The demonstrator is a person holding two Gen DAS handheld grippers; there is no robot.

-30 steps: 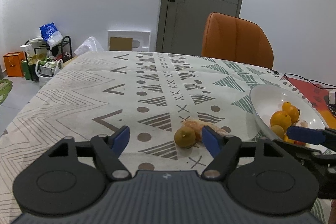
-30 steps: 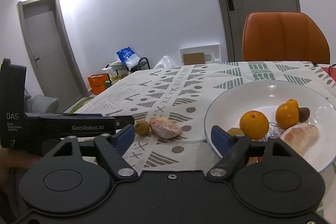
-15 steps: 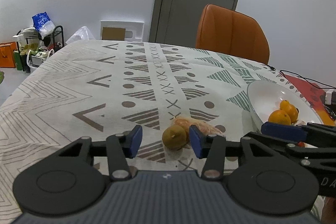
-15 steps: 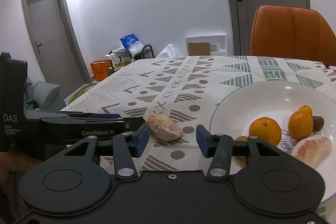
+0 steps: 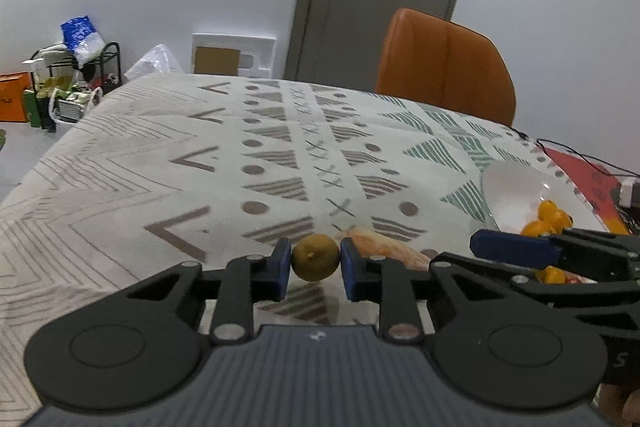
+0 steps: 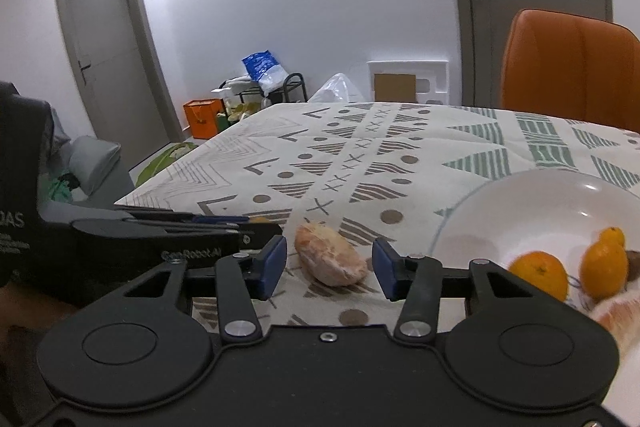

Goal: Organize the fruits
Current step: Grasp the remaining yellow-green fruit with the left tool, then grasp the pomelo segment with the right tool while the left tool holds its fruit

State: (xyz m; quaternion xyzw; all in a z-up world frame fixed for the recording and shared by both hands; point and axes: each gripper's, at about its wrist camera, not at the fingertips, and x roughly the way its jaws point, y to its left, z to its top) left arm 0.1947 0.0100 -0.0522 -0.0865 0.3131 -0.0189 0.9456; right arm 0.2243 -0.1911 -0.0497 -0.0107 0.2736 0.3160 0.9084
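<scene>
Left claw (image 5: 315,264) of mine has just closed and now clamps the small yellow-green fruit (image 5: 315,257), a blue pad pressing each side, above the patterned cloth (image 5: 224,163) on the bench. My right claw (image 6: 329,268) has been narrowing too; its pads stand apart on either side of the peeled citrus piece (image 6: 330,259), which lies on the cloth, not touching it. Just beside that, toward the bench's right edge, the white bowl (image 6: 516,211) holds oranges (image 6: 540,275).
</scene>
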